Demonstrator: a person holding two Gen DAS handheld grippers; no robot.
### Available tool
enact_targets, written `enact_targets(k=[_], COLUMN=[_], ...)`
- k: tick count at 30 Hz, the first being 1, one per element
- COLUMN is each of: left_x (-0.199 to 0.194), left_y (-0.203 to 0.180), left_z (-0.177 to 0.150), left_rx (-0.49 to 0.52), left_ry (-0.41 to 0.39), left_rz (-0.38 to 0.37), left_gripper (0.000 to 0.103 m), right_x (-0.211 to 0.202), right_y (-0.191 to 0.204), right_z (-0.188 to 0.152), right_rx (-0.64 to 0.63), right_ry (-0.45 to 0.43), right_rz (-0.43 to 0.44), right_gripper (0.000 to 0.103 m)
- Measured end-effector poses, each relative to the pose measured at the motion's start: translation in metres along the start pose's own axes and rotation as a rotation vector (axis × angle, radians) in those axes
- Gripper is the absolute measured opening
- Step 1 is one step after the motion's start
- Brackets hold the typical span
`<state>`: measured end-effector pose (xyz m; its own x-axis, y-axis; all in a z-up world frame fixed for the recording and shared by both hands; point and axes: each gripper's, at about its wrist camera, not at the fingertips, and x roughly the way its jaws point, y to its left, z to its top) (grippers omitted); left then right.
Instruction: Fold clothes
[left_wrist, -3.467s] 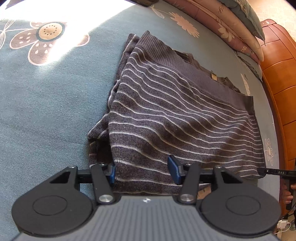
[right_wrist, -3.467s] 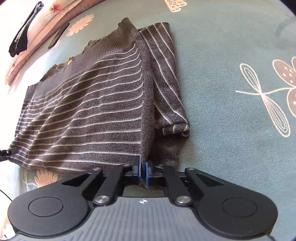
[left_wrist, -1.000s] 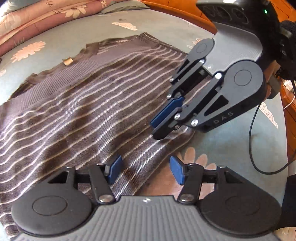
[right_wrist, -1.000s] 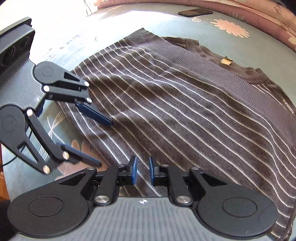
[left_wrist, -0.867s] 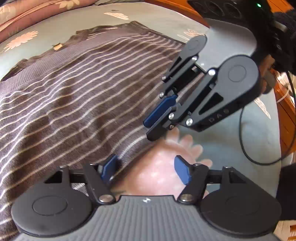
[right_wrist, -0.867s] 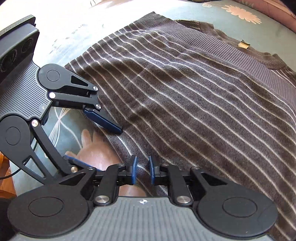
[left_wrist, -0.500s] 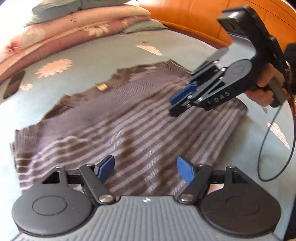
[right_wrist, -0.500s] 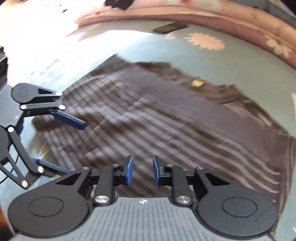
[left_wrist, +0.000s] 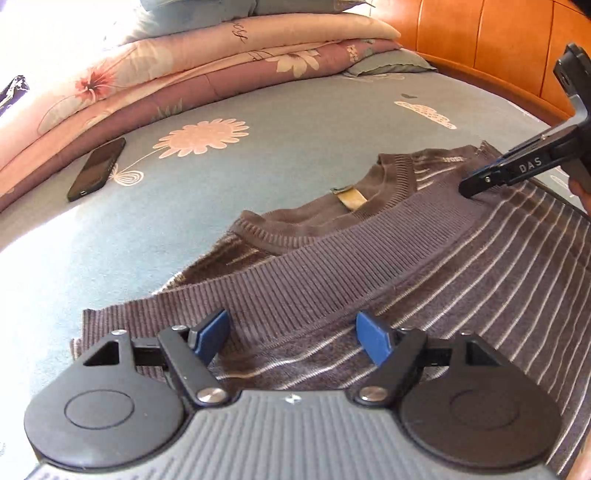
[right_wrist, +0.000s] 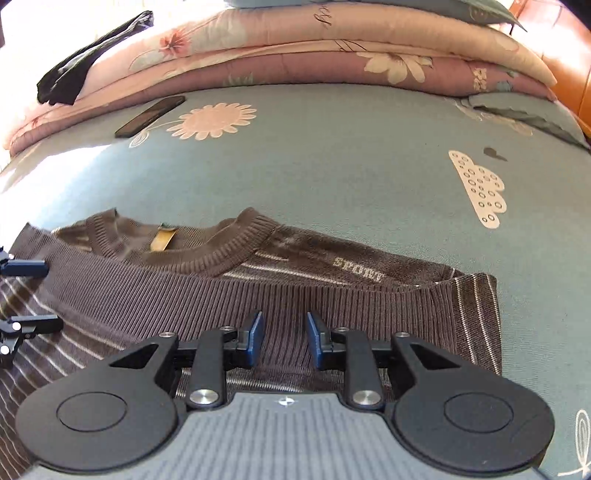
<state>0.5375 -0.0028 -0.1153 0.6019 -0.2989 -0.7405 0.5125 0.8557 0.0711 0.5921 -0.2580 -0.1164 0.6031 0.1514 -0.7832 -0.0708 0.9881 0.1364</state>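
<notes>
Brown striped sweater (right_wrist: 332, 295) lies half-folded on the bedsheet (right_wrist: 332, 166), ribbed hem at twelve o'clock of both grippers. Left gripper (left_wrist: 291, 338) gapes wide and empty; right gripper (right_wrist: 283, 338), narrower, is opening, nothing pinched. Next move, likely: grip an edge for another fold.

Sweater (left_wrist: 388, 258) on bed (left_wrist: 295, 129) — phone (left_wrist: 96, 168) behind, left.

Left gripper (left_wrist: 291, 341): pitched downward, blue pads wide apart, nothing pressed between them. Right gripper (right_wrist: 284, 338): pitched downward, jaws opening, a narrow gap between the pads, nothing gripped; seen from the left wrist, it reaches in from the right, ahead of the left gripper.
</notes>
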Motion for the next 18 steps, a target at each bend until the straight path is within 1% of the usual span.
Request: enact_targets(k=[1,2,4,5,7,8,9,10,12,13,15,16,17,18], left_x=[-0.004,-0.008,-0.018,-0.016,-0.01,-0.006,0.001,0.005,0.013,0.016,0.015,0.01,0.005,-0.001], left_y=[0.001,0.002,-0.002,-0.005,-0.01,-0.011,-0.011,-0.011,-0.007,-0.004,0.003,0.004,0.004,0.002], left_z=[0.003,0.006,0.007,0.007,0.004,0.001,-0.001,-0.003,-0.004,-0.002,0.005,0.008,0.011,0.012], left_rx=[-0.013,-0.023,-0.021,-0.009,0.007,0.007,0.007,0.005,-0.004,-0.023,-0.096,-0.125,-0.149,-0.154], left_ry=[-0.008,-0.019,-0.058,-0.05,-0.032,-0.02,-0.002,0.007,0.001,0.004,0.003,-0.006,-0.015,-0.024], left_rz=[0.012,0.014,-0.046,-0.056,-0.073,-0.079,-0.075,-0.061,-0.036,-0.024,-0.012,-0.011,-0.011,-0.018], left_gripper=[0.073,0.073,0.076,0.076,0.076,0.076,0.076,0.076,0.077,0.077,0.076,0.074,0.074,0.075], right_x=[-0.003,-0.012,-0.032,-0.042,-0.049,-0.052,-0.046,-0.04,-0.03,-0.026,-0.024,-0.027,-0.034,-0.04], right_y=[-0.003,-0.003,-0.005,-0.007,-0.013,-0.017,-0.021,-0.026,-0.038,-0.044,-0.052,-0.057,-0.061,-0.062], right_z=[0.003,0.004,0.001,-0.003,-0.016,-0.022,-0.025,-0.028,-0.026,-0.024,-0.014,-0.009,-0.006,-0.005], right_rx=[0.015,0.003,-0.014,-0.005,0.009,0.016,0.024,0.035,0.082,0.105,0.153,0.191,0.219,0.219], right_ry=[0.007,-0.003,-0.021,-0.022,-0.01,-0.003,0.012,0.024,-0.005,-0.018,-0.031,-0.041,-0.071,-0.085], right_rz=[0.003,-0.017,-0.049,-0.054,-0.069,-0.076,-0.084,-0.092,-0.095,-0.099,-0.131,-0.119,-0.12,-0.137], right_gripper=[0.029,0.03,0.032,0.036,0.038,0.038,0.038,0.038,0.038,0.038,0.037,0.037,0.038,0.038])
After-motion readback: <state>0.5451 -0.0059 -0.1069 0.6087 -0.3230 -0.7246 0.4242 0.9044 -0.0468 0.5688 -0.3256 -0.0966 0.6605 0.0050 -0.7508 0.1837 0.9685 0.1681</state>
